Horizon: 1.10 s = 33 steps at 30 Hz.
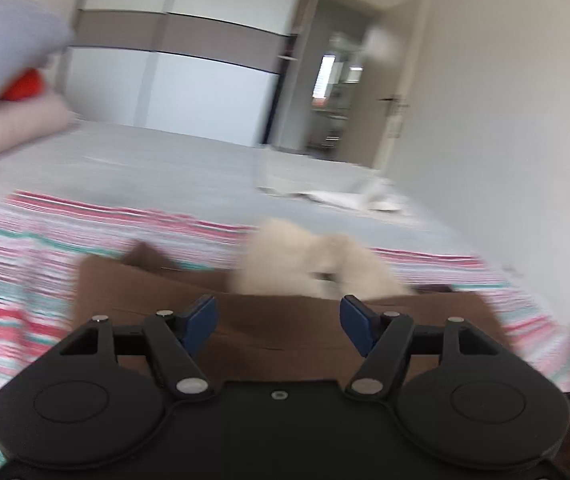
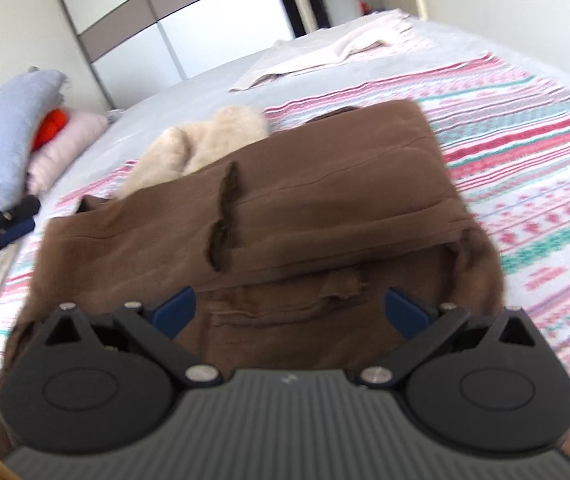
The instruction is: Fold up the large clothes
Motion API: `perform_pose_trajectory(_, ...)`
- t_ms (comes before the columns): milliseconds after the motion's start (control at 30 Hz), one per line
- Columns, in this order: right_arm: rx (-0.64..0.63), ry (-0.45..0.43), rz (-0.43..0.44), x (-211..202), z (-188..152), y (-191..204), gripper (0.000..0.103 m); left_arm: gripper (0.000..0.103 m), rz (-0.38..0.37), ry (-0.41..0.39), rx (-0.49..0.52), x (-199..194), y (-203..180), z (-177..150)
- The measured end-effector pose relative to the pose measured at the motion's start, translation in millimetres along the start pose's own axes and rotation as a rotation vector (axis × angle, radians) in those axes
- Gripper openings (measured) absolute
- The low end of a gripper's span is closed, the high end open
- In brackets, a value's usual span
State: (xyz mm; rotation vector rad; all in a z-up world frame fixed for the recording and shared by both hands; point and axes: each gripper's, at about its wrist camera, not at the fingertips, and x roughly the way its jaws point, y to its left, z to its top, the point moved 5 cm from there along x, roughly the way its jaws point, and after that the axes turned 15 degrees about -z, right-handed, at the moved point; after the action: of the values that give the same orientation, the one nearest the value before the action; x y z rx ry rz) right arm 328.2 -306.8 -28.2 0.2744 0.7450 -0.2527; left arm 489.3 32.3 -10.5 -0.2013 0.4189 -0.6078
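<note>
Clutter rings your work area: in the right wrist view a pale blue pillow (image 2: 9, 136), something orange (image 2: 51, 126) and a pink pillow (image 2: 67, 146) are stacked at the left edge of the frame, a cream fluffy garment (image 2: 201, 142) lies just beyond the upper left edge of the brown garment (image 2: 285, 216), touching it, and a pale towel (image 2: 325, 54) lies flat near the top centre, well apart from it. All of this rests on the grey bedspread (image 2: 189, 92), with a striped pink-and-teal blanket (image 2: 525, 160) spread under the brown garment. A white and taupe wardrobe (image 1: 189, 60) stands at the top of the left wrist view, with a doorway to its right. Your right gripper (image 2: 289, 312) is spread wide with nothing between its blue pads, and the folded brown garment fills the middle of the frame directly ahead of and beneath the fingers. Your left gripper (image 1: 279, 320) is likewise wide apart and holds nothing; the brown garment sits just beyond its tips in the lower centre, though that view is blurred, so you cannot tell whether it touches.
</note>
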Motion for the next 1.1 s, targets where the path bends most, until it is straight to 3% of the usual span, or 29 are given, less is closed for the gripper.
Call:
perform_pose_trajectory(100,0.054,0.024,0.100,8,15,7,0.102,0.045,0.117,0.011,0.009,-7,55,3)
perform_pose_trajectory(233,0.144,0.110,0.227,46,39,26,0.089,0.039,0.154,0.043,-0.022,5,100,-4)
perform_pose_trajectory(367,0.211,0.212,0.224,106,50,50,0.073,0.036,0.136,0.063,-0.019,24,115,-12)
perform_pose_trajectory(433,0.230,0.195,0.209,125,53,60,0.069,0.034,0.120,0.070,0.001,32,112,-14)
perform_pose_trajectory(467,0.223,0.169,0.210,125,56,65,0.059,0.031,0.108,0.067,0.018,34,108,-13)
perform_pose_trajectory(500,0.199,0.151,0.206,123,59,70,0.014,0.026,0.095,0.054,0.033,35,105,-11)
perform_pose_trajectory(533,0.175,0.142,0.198,118,63,74,0.006,0.024,0.070,0.031,0.035,33,101,-9)
perform_pose_trajectory(633,0.105,0.014,0.214,87,70,76,0.006,0.023,0.027,-0.019,0.009,35,99,-9)
perform_pose_trajectory(700,0.066,-0.039,0.150,78,70,69,0.005,0.023,0.034,0.003,-0.007,46,105,-18)
perform_pose_trajectory(833,-0.004,0.006,0.053,95,54,59,0.006,0.023,0.115,0.124,-0.039,77,123,-46)
perform_pose_trajectory(933,-0.067,0.018,0.003,104,43,63,0.015,0.024,0.173,0.169,0.023,81,114,-43)
perform_pose_trajectory(1000,-0.052,-0.009,-0.002,94,43,62,0.018,0.025,0.187,0.133,0.049,69,103,-34)
perform_pose_trajectory(1100,-0.086,-0.059,-0.002,69,40,61,0.026,0.025,0.098,0.052,-0.002,38,84,-27)
